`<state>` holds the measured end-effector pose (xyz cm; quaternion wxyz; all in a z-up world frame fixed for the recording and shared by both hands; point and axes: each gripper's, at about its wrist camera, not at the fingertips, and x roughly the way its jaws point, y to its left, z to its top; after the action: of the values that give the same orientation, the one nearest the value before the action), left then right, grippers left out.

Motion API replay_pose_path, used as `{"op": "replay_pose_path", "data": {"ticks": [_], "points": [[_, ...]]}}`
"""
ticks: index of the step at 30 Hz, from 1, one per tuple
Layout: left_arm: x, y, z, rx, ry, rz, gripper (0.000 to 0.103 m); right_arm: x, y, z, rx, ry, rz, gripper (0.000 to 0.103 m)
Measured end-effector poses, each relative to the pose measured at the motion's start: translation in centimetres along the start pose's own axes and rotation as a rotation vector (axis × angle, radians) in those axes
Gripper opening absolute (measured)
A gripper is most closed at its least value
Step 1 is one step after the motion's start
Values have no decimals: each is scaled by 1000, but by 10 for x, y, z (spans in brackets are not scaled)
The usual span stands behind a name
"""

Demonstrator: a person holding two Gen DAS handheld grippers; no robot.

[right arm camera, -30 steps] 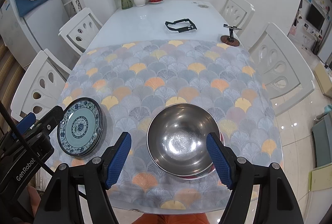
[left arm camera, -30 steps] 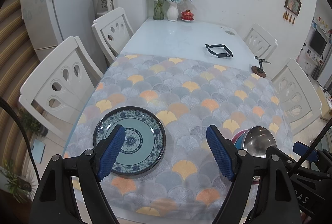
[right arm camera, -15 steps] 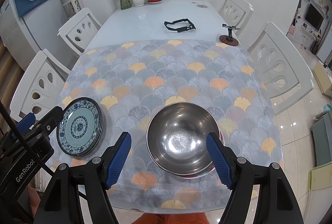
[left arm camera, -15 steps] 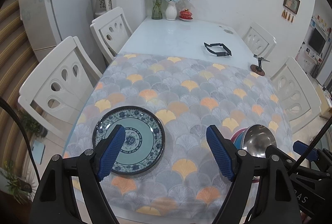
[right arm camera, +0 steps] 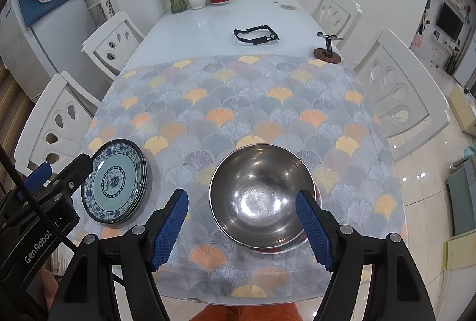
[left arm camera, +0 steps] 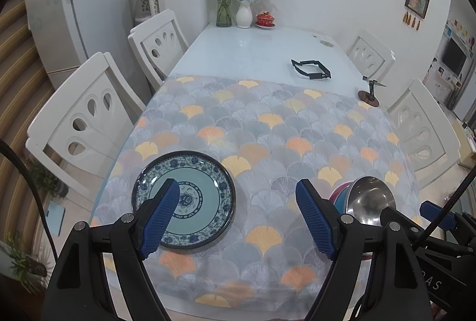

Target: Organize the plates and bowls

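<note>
A stack of blue-patterned plates (left arm camera: 196,199) (right arm camera: 114,180) lies on the fan-patterned cloth (left arm camera: 267,142) at the near left. A steel bowl (right arm camera: 260,197) (left arm camera: 370,199) rests at the near right, nested on blue and pink bowls (left arm camera: 340,196) seen only at their rims. My left gripper (left arm camera: 238,216) hovers open above the cloth, its left pad over the plates' near edge. Over the near side of the steel bowl my right gripper (right arm camera: 242,227) stands open, nothing pressed between its pads.
White chairs (left arm camera: 86,118) (right arm camera: 395,88) line both sides of the table. At the far end stand flower vases (left arm camera: 244,14), a red lidded cup (left arm camera: 265,19), a black frame (left arm camera: 311,71) and a small stand (left arm camera: 370,94). A fridge (left arm camera: 74,14) is at the left.
</note>
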<state>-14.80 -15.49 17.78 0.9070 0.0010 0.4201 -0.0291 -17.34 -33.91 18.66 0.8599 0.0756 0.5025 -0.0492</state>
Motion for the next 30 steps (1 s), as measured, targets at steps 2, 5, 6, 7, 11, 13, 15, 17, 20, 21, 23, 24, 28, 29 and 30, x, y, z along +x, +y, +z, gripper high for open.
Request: {"op": "replay_pose_path", "data": {"ticks": [2, 5, 6, 7, 11, 13, 15, 17, 20, 21, 23, 24, 28, 29, 30], "points": [[0, 0, 0, 0, 1, 0, 79, 0, 0, -1, 2, -1, -2, 72], [0, 0, 0, 1, 1, -1, 79, 0, -1, -1, 2, 1, -1, 73], [0, -1, 0, 2, 2, -1, 79, 0, 0, -1, 1, 3, -3, 72], [-1, -1, -1, 4, 3, -2, 79, 0, 0, -1, 2, 5, -2, 72], [0, -2, 0, 13, 7, -2, 79, 1, -2, -3, 7, 14, 2, 72], [0, -3, 0, 14, 10, -3, 79, 1, -2, -3, 7, 14, 1, 72], [1, -3, 0, 15, 14, -4, 79, 1, -2, -3, 8, 16, 2, 72], [2, -4, 0, 18, 21, -4, 79, 2, -2, -3, 9, 17, 3, 72], [3, -5, 1, 21, 23, -3, 79, 3, -2, -5, 12, 22, 5, 72], [3, -5, 1, 20, 23, -4, 79, 3, -2, -5, 13, 23, 5, 72], [4, -5, 1, 24, 22, -4, 79, 5, -2, -4, 15, 25, 6, 72], [4, -5, 0, 26, 22, -3, 79, 5, -2, -4, 16, 26, 6, 72], [4, -5, 0, 26, 23, -3, 79, 8, -1, -4, 24, 36, 12, 72], [4, -5, 0, 26, 23, -3, 79, 9, -1, -3, 26, 42, 14, 72], [4, -5, 0, 26, 22, -3, 79, 11, -1, -4, 29, 48, 16, 72]]}}
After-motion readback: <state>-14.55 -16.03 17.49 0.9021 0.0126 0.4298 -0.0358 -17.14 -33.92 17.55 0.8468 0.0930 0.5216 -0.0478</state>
